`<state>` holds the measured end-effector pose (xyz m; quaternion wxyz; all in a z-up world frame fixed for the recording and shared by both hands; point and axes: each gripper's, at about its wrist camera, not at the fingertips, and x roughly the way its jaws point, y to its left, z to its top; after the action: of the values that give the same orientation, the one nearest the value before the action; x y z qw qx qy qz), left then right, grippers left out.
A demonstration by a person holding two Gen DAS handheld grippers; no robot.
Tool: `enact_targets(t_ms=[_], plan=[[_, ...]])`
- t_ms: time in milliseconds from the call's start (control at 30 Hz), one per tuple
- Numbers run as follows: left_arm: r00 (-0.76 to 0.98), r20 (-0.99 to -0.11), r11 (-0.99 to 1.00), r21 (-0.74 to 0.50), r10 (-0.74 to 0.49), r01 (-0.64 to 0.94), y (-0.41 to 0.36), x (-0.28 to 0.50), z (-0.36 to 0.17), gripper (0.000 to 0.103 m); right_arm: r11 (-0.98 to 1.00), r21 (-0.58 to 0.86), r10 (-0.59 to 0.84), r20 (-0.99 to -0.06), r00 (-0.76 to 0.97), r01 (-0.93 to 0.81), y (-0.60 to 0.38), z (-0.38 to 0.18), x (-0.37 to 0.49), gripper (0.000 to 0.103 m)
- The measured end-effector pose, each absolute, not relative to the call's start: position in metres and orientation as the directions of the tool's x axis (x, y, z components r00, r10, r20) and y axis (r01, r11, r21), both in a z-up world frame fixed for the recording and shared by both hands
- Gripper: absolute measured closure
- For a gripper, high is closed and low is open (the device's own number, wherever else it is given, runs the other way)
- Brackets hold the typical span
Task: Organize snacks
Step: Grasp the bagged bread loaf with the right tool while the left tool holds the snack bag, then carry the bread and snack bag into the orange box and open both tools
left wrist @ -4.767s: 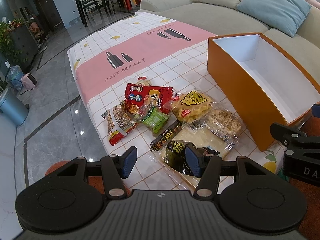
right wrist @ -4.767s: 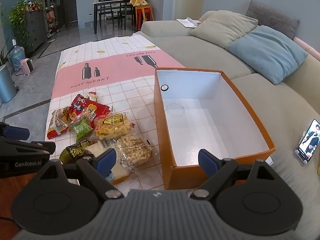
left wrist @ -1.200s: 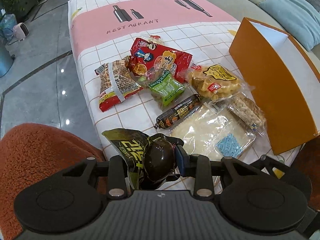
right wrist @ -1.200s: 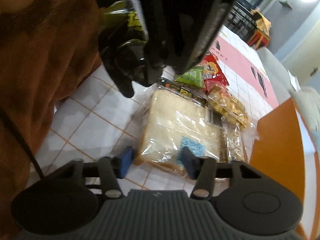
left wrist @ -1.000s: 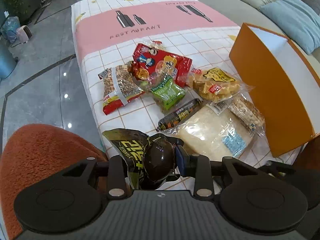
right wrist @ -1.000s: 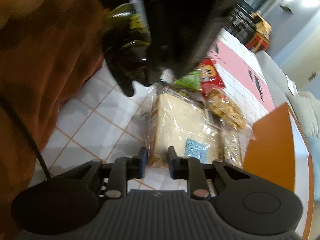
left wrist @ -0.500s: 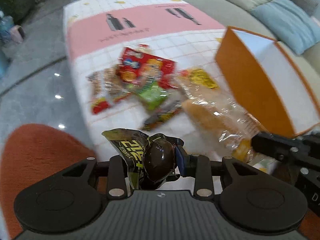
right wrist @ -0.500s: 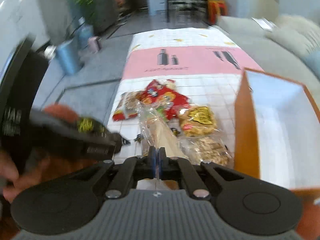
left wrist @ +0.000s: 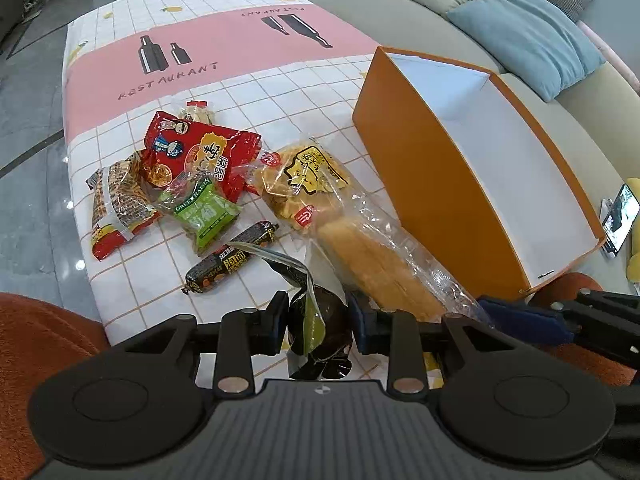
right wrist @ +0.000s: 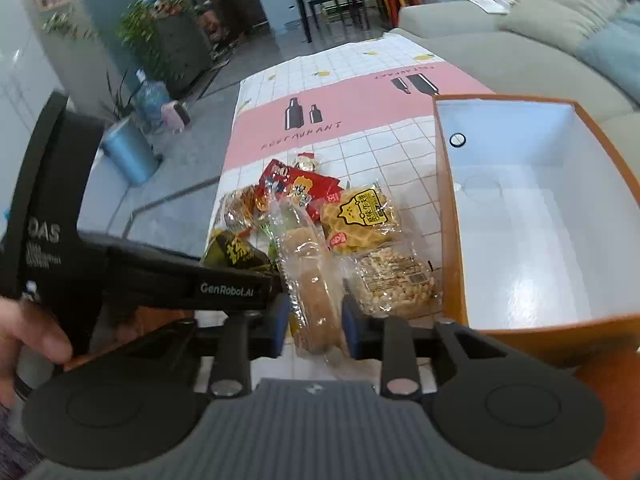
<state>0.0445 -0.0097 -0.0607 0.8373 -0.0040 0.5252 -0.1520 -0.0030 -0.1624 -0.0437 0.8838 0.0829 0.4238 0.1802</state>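
My left gripper (left wrist: 318,326) is shut on a dark green snack packet (left wrist: 316,320), held above the table's near edge; the packet also shows in the right wrist view (right wrist: 236,254). My right gripper (right wrist: 312,322) is shut on a clear-wrapped bread loaf (right wrist: 310,276), lifted on edge; the loaf also shows in the left wrist view (left wrist: 376,268). The open orange box (left wrist: 432,184) with a white inside (right wrist: 540,240) stands on the right and holds nothing. More snacks lie left of it: a yellow waffle pack (left wrist: 304,184), a peanut pack (right wrist: 394,280), a red bag (left wrist: 196,152), a green raisin pack (left wrist: 200,210) and a dark sausage stick (left wrist: 232,258).
The table wears a white grid cloth with a pink band (left wrist: 224,52). A grey sofa with a blue cushion (left wrist: 528,36) runs behind the box. A phone (left wrist: 620,220) leans at the far right. The grey floor (left wrist: 28,120) lies left of the table.
My right gripper closed on the bread loaf, lifted it off the table and tipped it on edge. My left gripper still holds the green packet, which has turned in the jaws.
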Motion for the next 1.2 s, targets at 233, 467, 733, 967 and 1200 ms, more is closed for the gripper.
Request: enact_targets(t_ms=[233, 467, 733, 967, 1200], plan=[[0.416, -0.875, 0.955, -0.147, -0.247, 0.258, -0.010, 0.046, -0.058, 0.067, 0.924, 0.240, 0.371, -0.749, 0.549, -0.297, -0.158, -0.056, 0.000, 0.067], [0.421, -0.877, 0.960, -0.134, -0.231, 0.246, -0.004, 0.043, -0.056, 0.067, 0.930, 0.199, 0.346, -0.754, 0.558, -0.309, -0.152, -0.060, 0.004, 0.079], [0.449, -0.868, 0.967, -0.117, -0.210, 0.228, 0.005, 0.034, -0.040, 0.067, 0.935, 0.175, 0.330, -0.752, 0.570, -0.310, -0.145, -0.047, -0.003, 0.084], [0.500, -0.844, 0.972, -0.100, -0.197, 0.214, 0.011, 0.030, -0.014, 0.067, 0.936, 0.179, 0.334, -0.724, 0.603, -0.304, -0.146, -0.023, -0.010, 0.086], [0.557, -0.798, 0.966, -0.119, -0.231, 0.230, 0.008, 0.031, 0.021, 0.067, 0.926, 0.254, 0.376, -0.648, 0.663, -0.277, -0.165, 0.014, -0.014, 0.086]])
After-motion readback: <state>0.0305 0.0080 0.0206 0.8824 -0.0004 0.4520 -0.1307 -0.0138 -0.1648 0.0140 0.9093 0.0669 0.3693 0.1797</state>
